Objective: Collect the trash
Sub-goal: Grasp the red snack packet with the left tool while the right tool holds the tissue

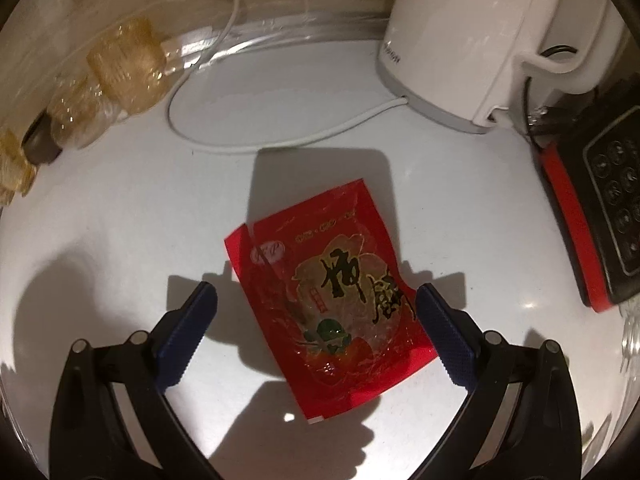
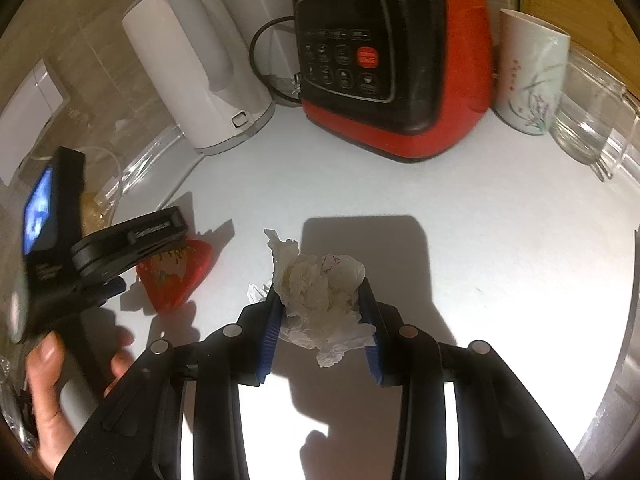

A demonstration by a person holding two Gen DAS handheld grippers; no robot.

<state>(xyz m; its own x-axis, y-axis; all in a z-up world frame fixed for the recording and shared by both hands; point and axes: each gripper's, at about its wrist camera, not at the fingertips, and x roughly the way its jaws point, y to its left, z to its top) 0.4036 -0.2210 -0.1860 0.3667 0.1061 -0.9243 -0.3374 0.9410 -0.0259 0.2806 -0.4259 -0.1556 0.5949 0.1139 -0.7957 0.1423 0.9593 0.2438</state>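
Crumpled tissue (image 2: 320, 292) and red packet (image 1: 332, 292) over white counter (image 2: 480, 240), appliances behind.

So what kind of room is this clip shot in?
Most likely a home kitchen counter: a white electric kettle on its base, a red and black countertop appliance with a button panel, and a painted ceramic cup stand along the white worktop.

Both wrist views look steeply down, close over the counter (image 1: 120, 240), sharing the red wrapper (image 1: 332, 292).

White kettle (image 1: 452, 36), red-black appliance (image 2: 396, 64), painted cup (image 2: 528, 72), glass jug (image 2: 592, 120)
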